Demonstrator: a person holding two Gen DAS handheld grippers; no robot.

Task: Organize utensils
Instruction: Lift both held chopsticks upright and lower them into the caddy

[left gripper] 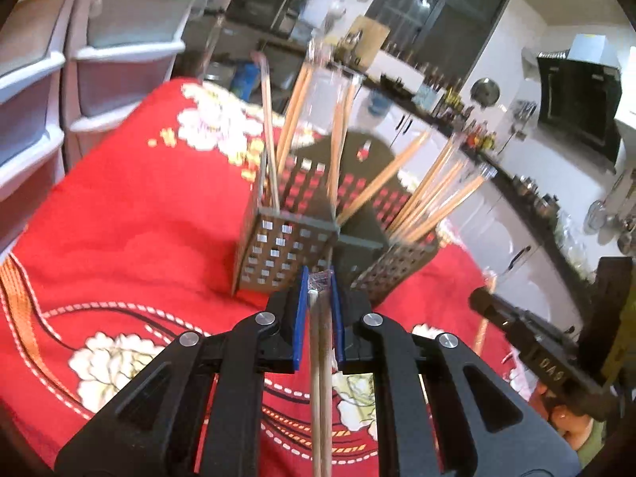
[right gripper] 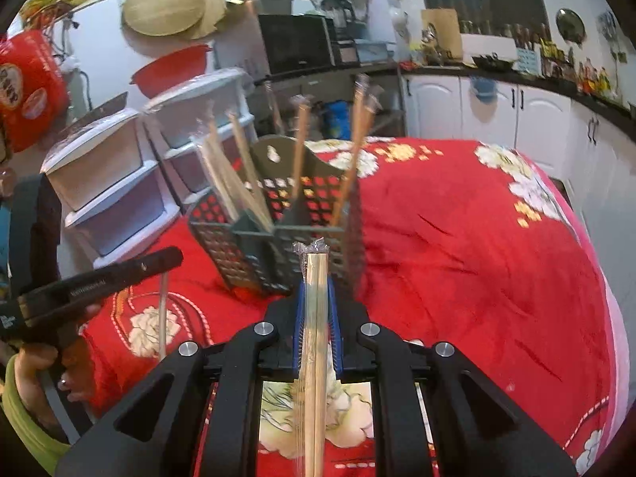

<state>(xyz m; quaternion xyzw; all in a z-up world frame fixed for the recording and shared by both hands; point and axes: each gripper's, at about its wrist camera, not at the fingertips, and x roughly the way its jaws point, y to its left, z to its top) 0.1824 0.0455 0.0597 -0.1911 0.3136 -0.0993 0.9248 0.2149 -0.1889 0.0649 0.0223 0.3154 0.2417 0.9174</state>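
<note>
Sitting on a red floral cloth-covered counter [right gripper: 477,238] in a cluttered kitchen, the grey perforated utensil caddy [left gripper: 286,238] holds wrapped chopsticks; both jaws pinch wrapped wooden chopstick pairs [left gripper: 320,357] [right gripper: 314,318] just short of it.

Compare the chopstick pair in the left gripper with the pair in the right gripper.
The left gripper holds a darker brown chopstick pair; the right gripper holds a paler pair that juts further past the fingertips. Both pairs are plastic-wrapped, clamped lengthwise, and pointed toward the perforated caddy.

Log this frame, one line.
left tongs: shut on wrapped chopsticks | right tongs: shut on chopstick pair | caddy: partly filled
</note>
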